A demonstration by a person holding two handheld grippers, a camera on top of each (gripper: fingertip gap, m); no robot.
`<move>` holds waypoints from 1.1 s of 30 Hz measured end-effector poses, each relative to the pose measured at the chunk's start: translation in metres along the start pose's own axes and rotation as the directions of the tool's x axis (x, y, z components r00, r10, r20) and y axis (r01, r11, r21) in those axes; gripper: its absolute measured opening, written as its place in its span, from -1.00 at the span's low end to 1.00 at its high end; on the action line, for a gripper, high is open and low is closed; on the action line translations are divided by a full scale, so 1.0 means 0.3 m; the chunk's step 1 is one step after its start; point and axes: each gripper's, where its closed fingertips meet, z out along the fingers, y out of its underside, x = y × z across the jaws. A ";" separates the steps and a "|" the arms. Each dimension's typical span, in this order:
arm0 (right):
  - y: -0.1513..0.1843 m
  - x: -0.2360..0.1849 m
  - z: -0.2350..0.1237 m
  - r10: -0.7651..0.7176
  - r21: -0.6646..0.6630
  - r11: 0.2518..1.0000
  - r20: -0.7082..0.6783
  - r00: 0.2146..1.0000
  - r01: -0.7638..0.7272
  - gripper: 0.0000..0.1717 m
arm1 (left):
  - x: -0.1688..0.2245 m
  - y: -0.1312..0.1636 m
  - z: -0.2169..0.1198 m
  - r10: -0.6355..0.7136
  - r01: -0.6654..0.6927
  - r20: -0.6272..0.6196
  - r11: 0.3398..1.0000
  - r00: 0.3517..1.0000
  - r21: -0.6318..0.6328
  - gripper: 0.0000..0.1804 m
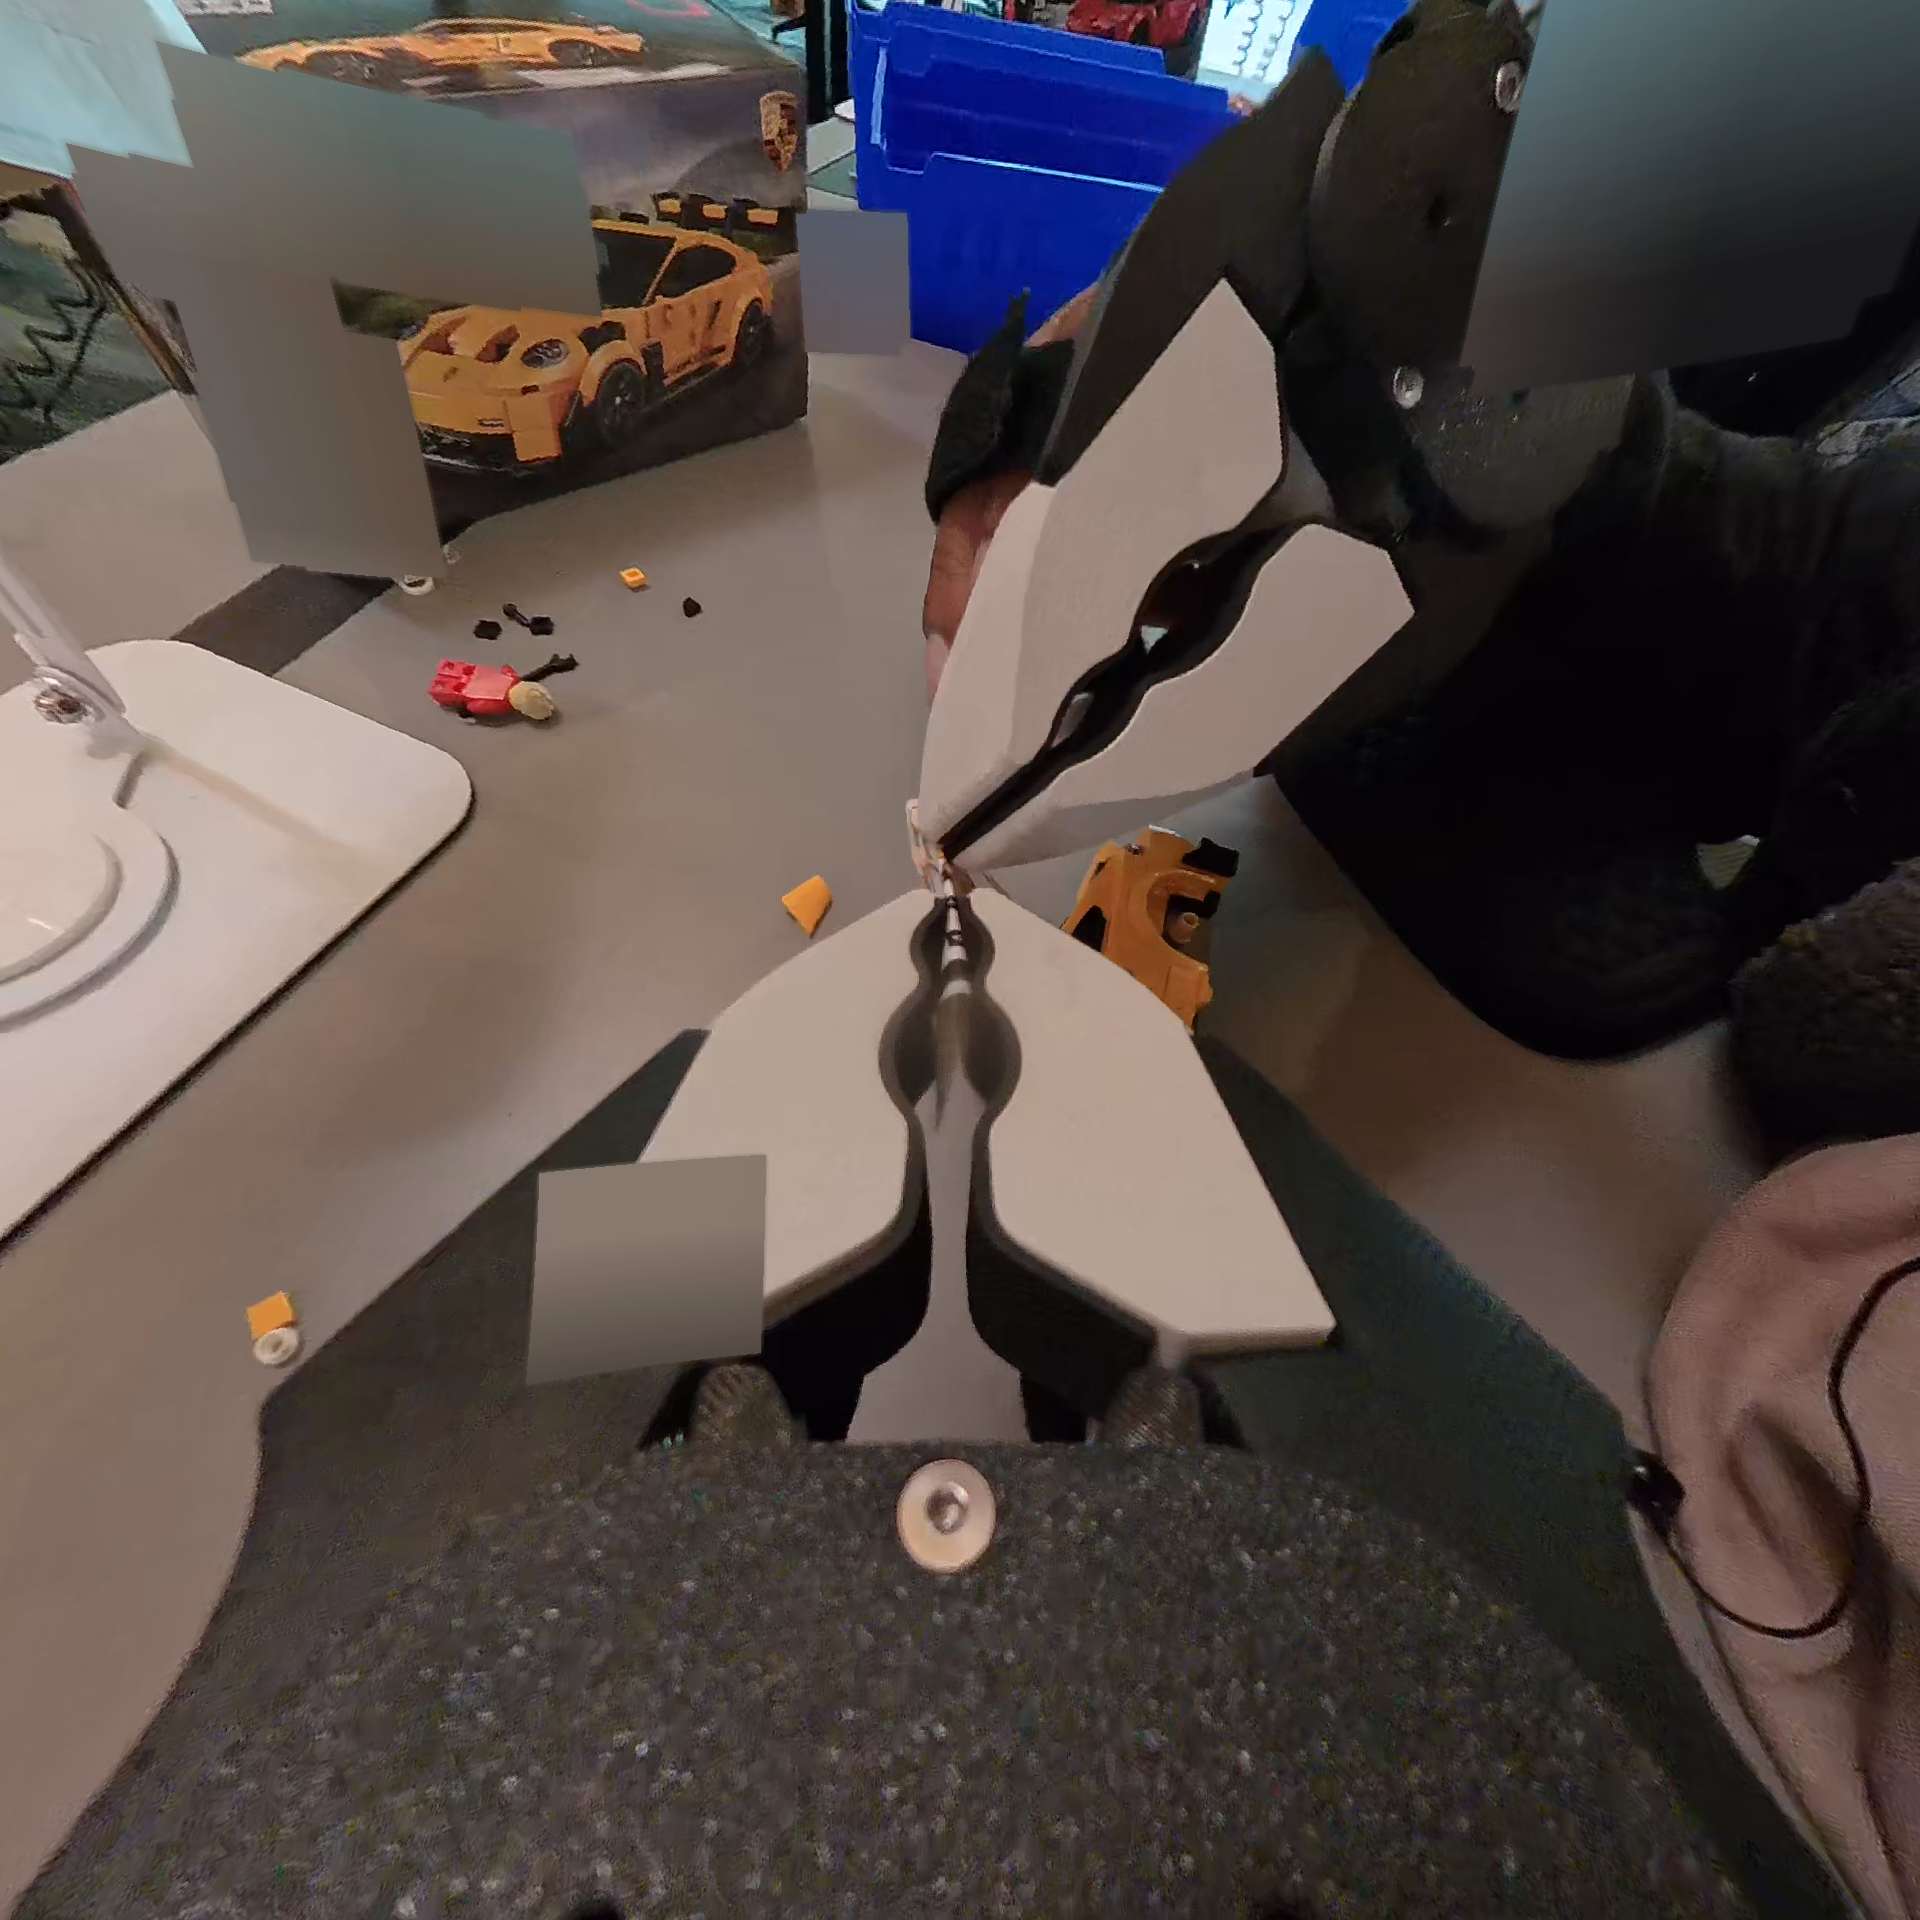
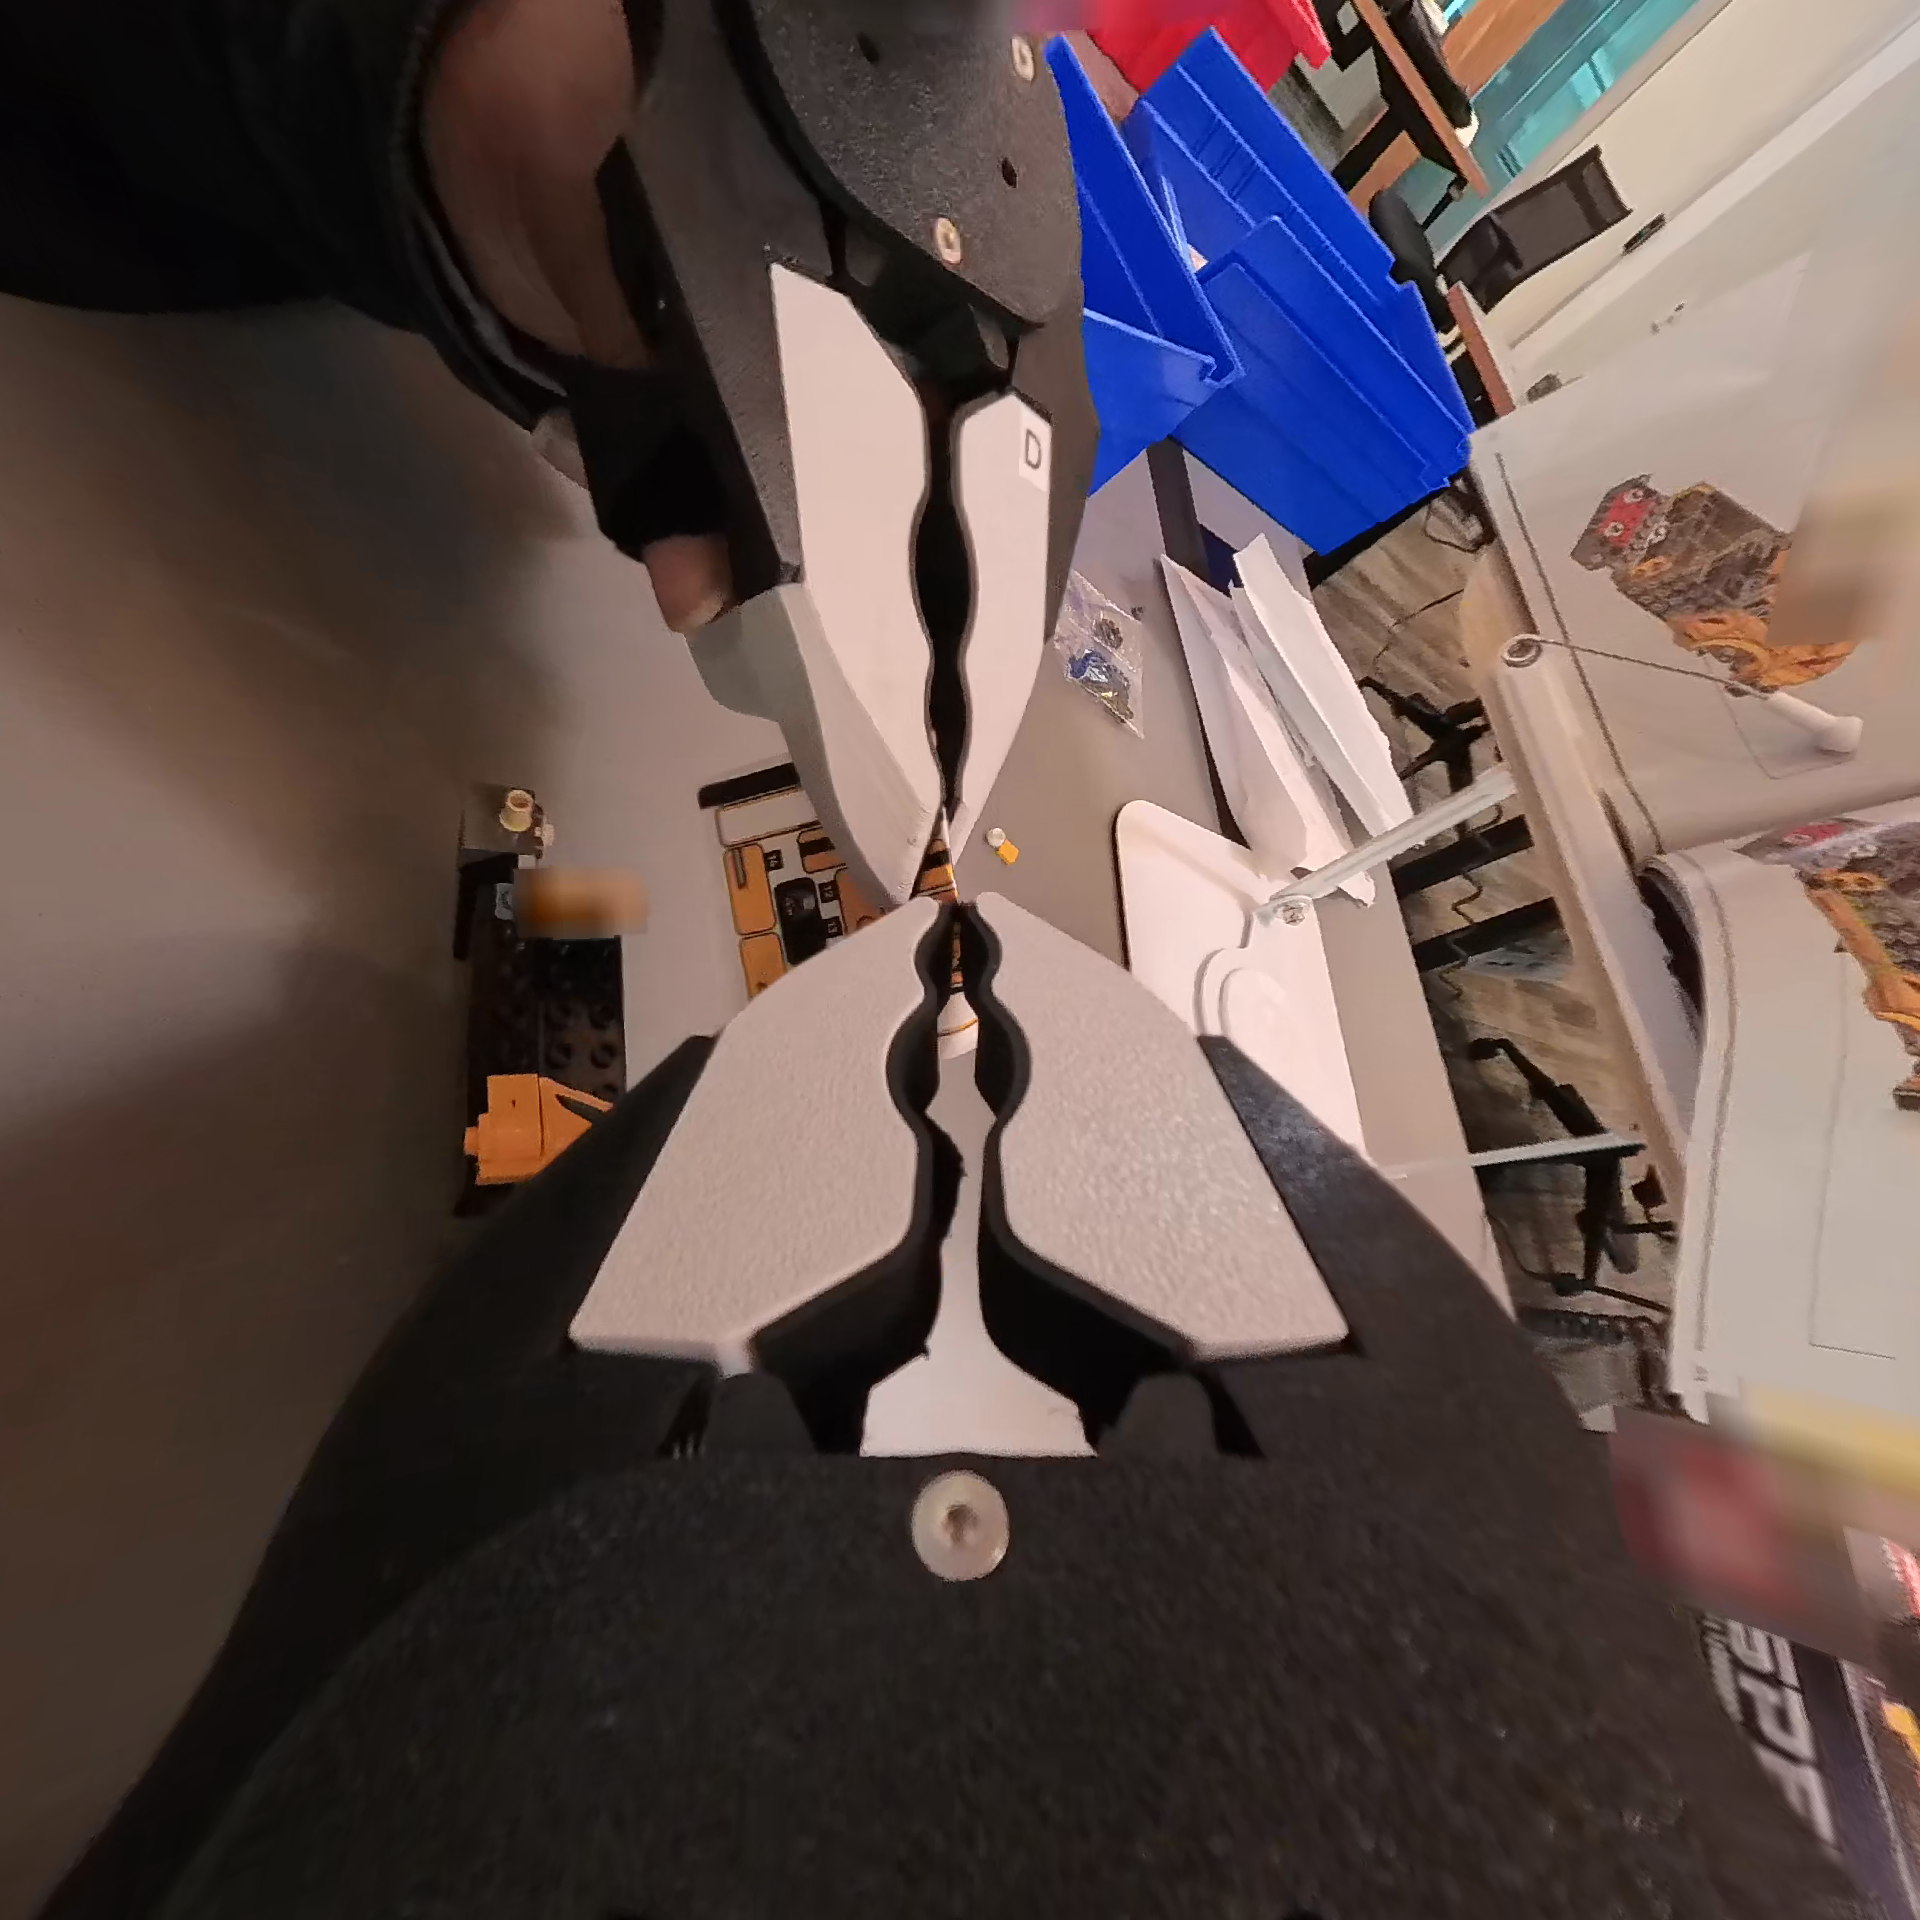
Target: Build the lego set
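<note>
My left gripper (image 1: 951,906) and my right gripper (image 2: 954,914) meet tip to tip above the grey table (image 1: 644,831). The left one is shut on a sticker sheet, which shows edge-on between its fingers (image 1: 948,997). In the right wrist view the sheet (image 2: 790,894) faces the camera, with orange, white and black stickers, and hangs from the left gripper (image 2: 940,831). The right gripper (image 1: 935,844) is shut on a small orange-and-white sticker (image 1: 920,836) at the sheet's edge. An orange car body part (image 1: 1153,925) lies just behind the tips.
An orange slope piece (image 1: 808,902), a red minifigure (image 1: 488,688), small black parts (image 1: 525,621), the set's box (image 1: 623,343) and a white stand base (image 1: 208,831) lie to the left. Blue bins (image 1: 1018,187) stand behind. A black chassis (image 2: 551,997) with an orange part lies on the table. The tips of both grippers are at nearly the same place. Both grippers' tips are roughly 15 centimetres from the orange slope piece (image 1: 808,902).
</note>
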 end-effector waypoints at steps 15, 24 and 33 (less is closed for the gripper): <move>-0.006 -0.017 0.001 -0.204 -0.008 0.979 -0.047 0.978 0.204 -1.00 | -0.018 -0.003 -0.007 -0.197 0.199 -0.064 0.980 0.978 0.018 -1.00; -0.003 -0.009 -0.007 -0.157 0.003 0.988 -0.038 0.987 0.157 -1.00 | -0.026 0.007 -0.005 -0.273 0.275 -0.105 0.961 0.956 0.010 -1.00; 0.017 -0.003 0.011 -0.085 -0.039 0.996 -0.033 0.996 0.084 -0.87 | -0.016 0.015 0.003 -0.222 0.222 -0.084 0.975 0.971 -0.007 -1.00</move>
